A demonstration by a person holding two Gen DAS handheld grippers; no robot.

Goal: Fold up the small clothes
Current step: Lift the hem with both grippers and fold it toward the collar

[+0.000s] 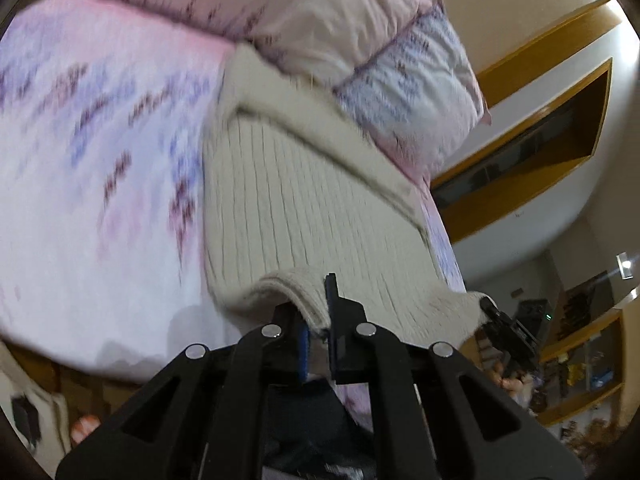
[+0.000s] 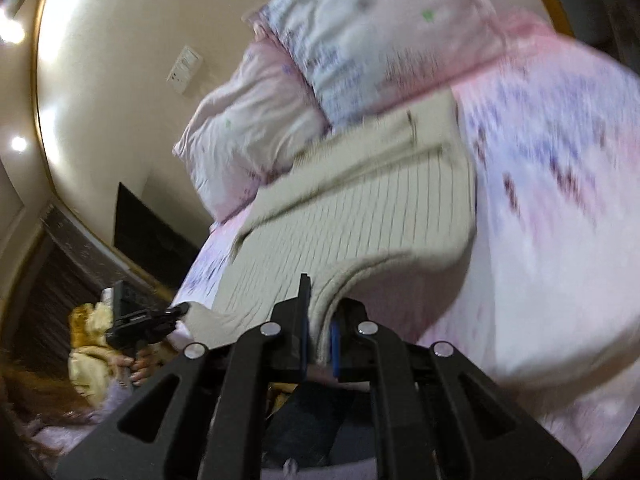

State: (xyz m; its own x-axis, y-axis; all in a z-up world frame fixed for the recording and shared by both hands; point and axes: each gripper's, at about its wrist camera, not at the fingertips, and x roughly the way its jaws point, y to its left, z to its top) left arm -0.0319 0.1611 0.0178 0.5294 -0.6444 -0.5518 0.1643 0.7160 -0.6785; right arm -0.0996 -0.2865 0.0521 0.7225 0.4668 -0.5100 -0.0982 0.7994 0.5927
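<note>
Your right hand-held gripper (image 2: pixel 319 330) pinches the near hem of the cream sweater (image 2: pixel 360 216) on the bed (image 2: pixel 560 220); your left hand-held gripper (image 2: pixel 182 310) grips its left corner.

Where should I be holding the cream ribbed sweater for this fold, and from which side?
Hold it by the near hem, coming in from the bed's near edge. The cream ribbed sweater lies flat, ribs running away toward the pillows, so its hem is the free edge. The left tool and right tool are each shut on that hem, toward opposite corners.
</note>
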